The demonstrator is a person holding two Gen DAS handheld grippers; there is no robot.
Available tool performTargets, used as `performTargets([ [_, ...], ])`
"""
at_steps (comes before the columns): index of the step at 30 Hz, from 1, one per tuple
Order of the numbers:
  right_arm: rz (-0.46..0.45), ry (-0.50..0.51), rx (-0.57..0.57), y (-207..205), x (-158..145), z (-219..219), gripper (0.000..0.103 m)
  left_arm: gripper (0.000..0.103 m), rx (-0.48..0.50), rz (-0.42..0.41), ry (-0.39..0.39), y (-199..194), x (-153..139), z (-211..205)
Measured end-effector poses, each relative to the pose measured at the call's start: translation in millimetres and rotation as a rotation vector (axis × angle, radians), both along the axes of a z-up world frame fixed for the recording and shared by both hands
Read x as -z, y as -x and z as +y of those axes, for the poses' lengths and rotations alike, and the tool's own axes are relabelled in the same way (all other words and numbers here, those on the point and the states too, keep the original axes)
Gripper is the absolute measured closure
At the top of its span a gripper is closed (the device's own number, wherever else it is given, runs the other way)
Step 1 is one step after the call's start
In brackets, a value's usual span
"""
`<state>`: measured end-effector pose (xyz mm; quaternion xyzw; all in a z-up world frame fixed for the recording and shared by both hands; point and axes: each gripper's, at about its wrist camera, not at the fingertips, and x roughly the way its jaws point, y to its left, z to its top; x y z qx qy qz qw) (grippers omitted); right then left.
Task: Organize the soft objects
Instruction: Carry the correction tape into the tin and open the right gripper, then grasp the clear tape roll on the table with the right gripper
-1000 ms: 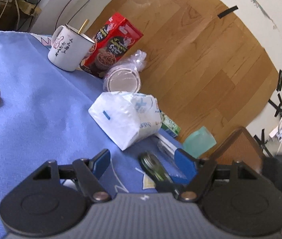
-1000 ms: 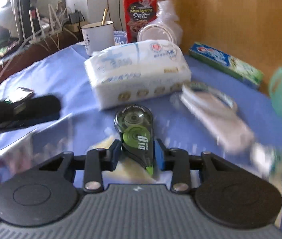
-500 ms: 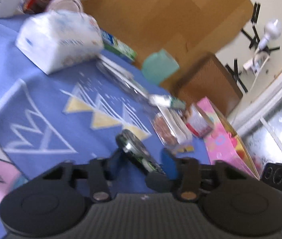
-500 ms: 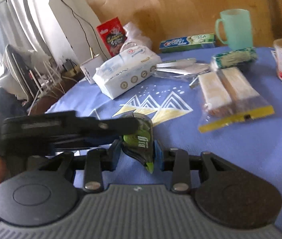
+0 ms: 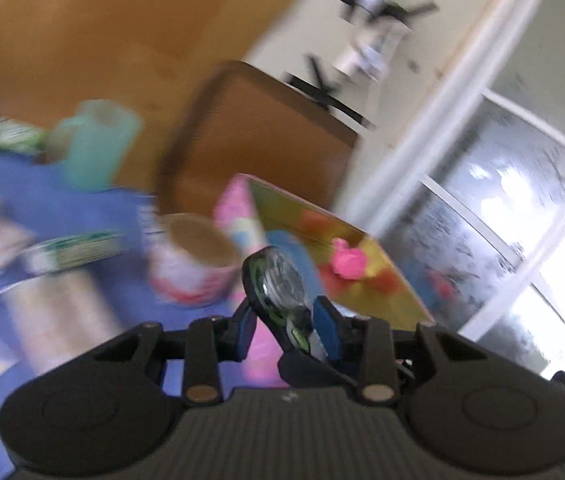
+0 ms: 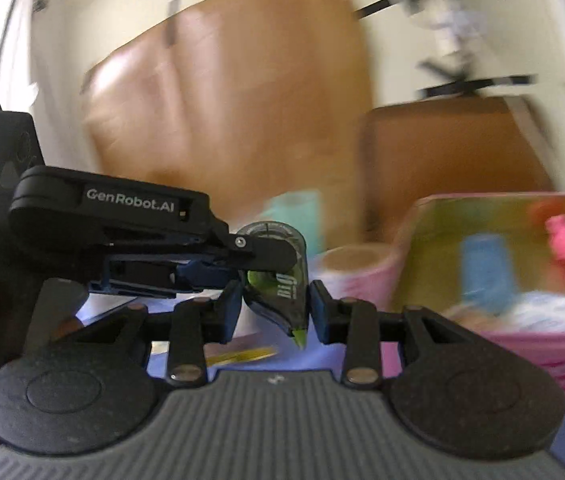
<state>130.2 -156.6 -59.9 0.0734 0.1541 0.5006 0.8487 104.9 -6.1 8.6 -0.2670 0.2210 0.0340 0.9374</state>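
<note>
Low in the centre of both frames, we have a correction tape dispenser (image 6: 278,284) lifted off the table. Our right gripper (image 6: 274,312) has parted fingers on either side of it, with gaps visible. Our left gripper (image 5: 285,326) shows narrow fingers flanking the dispenser; the right wrist view shows them clamped across it from the left. Beyond, blurred, stand a round tub (image 5: 196,264) on the blue table (image 5: 22,196), a teal mug (image 5: 96,144), and at right a pink box (image 6: 502,240).
</note>
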Motion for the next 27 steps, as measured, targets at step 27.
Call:
performTargets([
  [27,-0.068,0.047,0.370,-51,17,-34,0.055,0.065,-0.082,-0.032,-0.215,35,9,1],
])
